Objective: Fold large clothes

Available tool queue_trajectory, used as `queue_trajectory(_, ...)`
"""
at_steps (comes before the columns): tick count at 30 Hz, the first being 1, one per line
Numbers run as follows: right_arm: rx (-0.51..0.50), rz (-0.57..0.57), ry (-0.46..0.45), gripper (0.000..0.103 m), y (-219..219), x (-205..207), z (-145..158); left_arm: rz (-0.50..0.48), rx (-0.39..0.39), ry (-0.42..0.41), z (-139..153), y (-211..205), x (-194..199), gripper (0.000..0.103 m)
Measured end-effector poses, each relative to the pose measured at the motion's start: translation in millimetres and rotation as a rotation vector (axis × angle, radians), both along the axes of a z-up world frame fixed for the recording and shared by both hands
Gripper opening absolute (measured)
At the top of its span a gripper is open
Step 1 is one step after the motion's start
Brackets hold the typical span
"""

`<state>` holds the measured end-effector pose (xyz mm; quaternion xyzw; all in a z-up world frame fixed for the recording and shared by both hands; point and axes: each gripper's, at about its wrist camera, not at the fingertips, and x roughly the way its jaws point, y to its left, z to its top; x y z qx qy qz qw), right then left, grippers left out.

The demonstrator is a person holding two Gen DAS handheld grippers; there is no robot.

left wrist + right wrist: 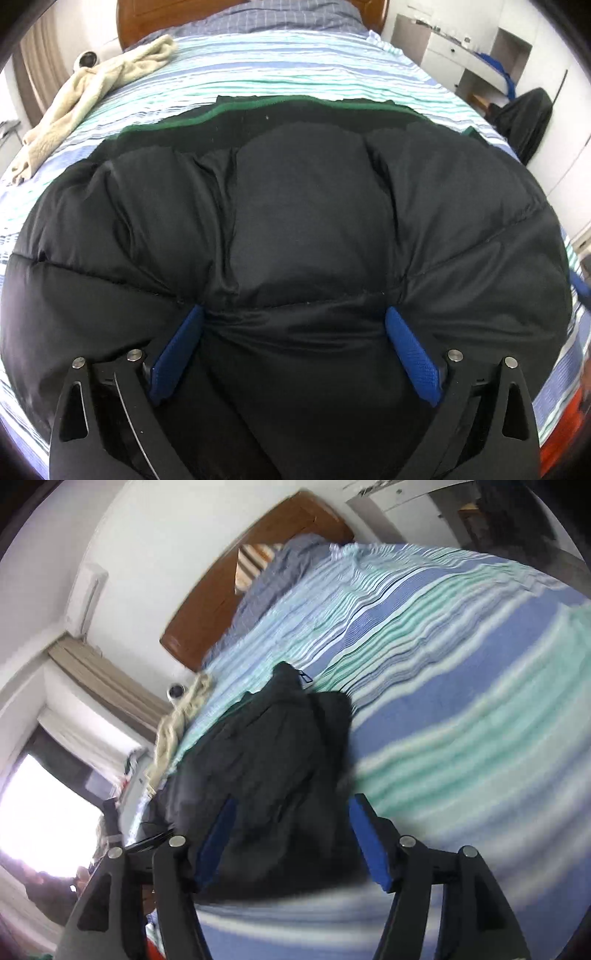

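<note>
The black jacket [295, 221] lies spread on the striped bed [258, 70]. The left gripper [293, 314] is spread wide, pads pressing into the jacket. The right gripper [291, 808] is wide apart, above the jacket's edge. No legible writing.

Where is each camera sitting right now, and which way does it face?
Left wrist: low over the black jacket, facing the headboard; the left gripper shows, fingers wide, pressed into fabric.
Right wrist: higher, rolled and blurred, looking along the striped bed; the right gripper shows, fingers apart around the jacket.
Both share jacket, bed, headboard, and the cream towel.
</note>
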<state>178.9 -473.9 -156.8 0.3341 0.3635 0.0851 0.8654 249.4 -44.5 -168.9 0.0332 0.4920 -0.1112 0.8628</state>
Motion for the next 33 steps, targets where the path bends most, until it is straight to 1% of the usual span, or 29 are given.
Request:
queue_trajectory(2,0.069,0.053,0.047,0.067,-8.4,37.4,-20.0,-0.011,0.003,-0.004,-2.1,-0.7,2.5,0.099)
queue_trajectory(4,0.167,0.065,0.076,0.067,-12.0,60.9,-39.8,-0.013,0.006,-0.014,-3.7,0.5,0.4,0.099)
queue_trajectory(6,0.278,0.061,0.109,0.073,-11.2,79.1,-63.4,-0.012,0.016,-0.026,-6.2,0.2,-1.9,0.099)
queue_trajectory(8,0.280,0.065,0.123,0.073,-3.1,85.9,-71.4,-0.013,0.023,-0.031,-7.4,-1.3,-1.6,0.099)
queue_trajectory(10,0.254,0.091,0.147,0.073,4.0,91.3,-71.7,-0.016,0.023,-0.038,-8.1,-0.1,-3.6,0.099)
queue_trajectory(11,0.260,0.099,0.155,0.071,4.3,92.0,-71.7,-0.016,0.023,-0.042,-7.5,-1.9,-3.8,0.099)
queue_trajectory(12,0.288,0.133,0.167,0.052,5.5,92.7,-73.7,-0.015,0.023,-0.046,-7.8,-1.9,-4.5,0.099)
queue_trajectory(14,0.309,0.139,0.180,0.035,4.9,90.9,-74.8,-0.014,0.027,-0.055,-7.8,-3.1,-4.8,0.100)
queue_trajectory(15,0.294,0.137,0.173,0.029,7.8,89.2,-68.6,-0.013,0.032,-0.060,-8.3,-3.6,-5.7,0.100)
queue_trajectory(17,0.258,0.139,0.144,0.026,17.3,88.3,-51.2,-0.013,0.038,-0.070,-7.5,-4.1,-6.5,0.100)
queue_trajectory(19,0.228,0.156,0.085,0.025,30.9,85.5,-23.4,-0.012,0.038,-0.081,-6.5,-2.7,-6.9,0.100)
queue_trajectory(20,0.201,0.170,0.047,0.025,41.3,83.8,-3.0,-0.011,0.034,-0.081,-5.1,-1.6,-6.9,0.100)
queue_trajectory(21,0.180,0.178,0.028,0.025,48.2,83.2,8.7,-0.012,0.033,-0.076,-3.8,-1.4,-6.9,0.100)
queue_trajectory(22,0.133,0.190,0.002,0.025,60.0,81.8,28.1,-0.014,0.034,-0.060,-0.6,0.1,-6.9,0.100)
queue_trajectory(23,0.090,0.198,-0.014,0.025,69.8,78.9,42.8,-0.011,0.038,-0.024,6.6,3.7,-6.1,0.098)
queue_trajectory(24,0.040,0.207,-0.032,0.025,83.1,77.4,58.6,-0.004,0.037,-0.008,12.4,6.0,-6.0,0.095)
queue_trajectory(25,-0.013,0.220,-0.055,0.025,97.9,75.1,75.2,0.010,0.025,0.004,23.2,12.1,-6.8,0.094)
queue_trajectory(26,-0.069,0.233,-0.080,0.025,113.9,72.7,90.5,0.032,0.012,-0.009,40.1,20.8,-8.8,0.094)
queue_trajectory(27,-0.104,0.240,-0.094,0.025,121.9,69.5,98.9,0.054,0.003,-0.050,62.0,30.4,-11.9,0.094)
queue_trajectory(28,-0.165,0.253,-0.122,0.025,143.1,67.1,112.9,0.065,-0.010,-0.092,83.4,38.1,-14.6,0.094)
queue_trajectory(29,-0.200,0.261,-0.141,0.025,156.7,64.9,120.3,0.064,-0.042,-0.127,105.8,45.2,-16.5,0.094)
queue_trajectory(31,-0.267,0.284,-0.183,0.025,183.0,56.4,135.3,0.021,-0.164,-0.155,148.8,55.0,-16.9,0.096)
queue_trajectory(33,-0.324,0.307,-0.217,0.025,208.2,50.8,145.2,-0.066,-0.265,-0.123,178.0,52.4,-12.4,0.099)
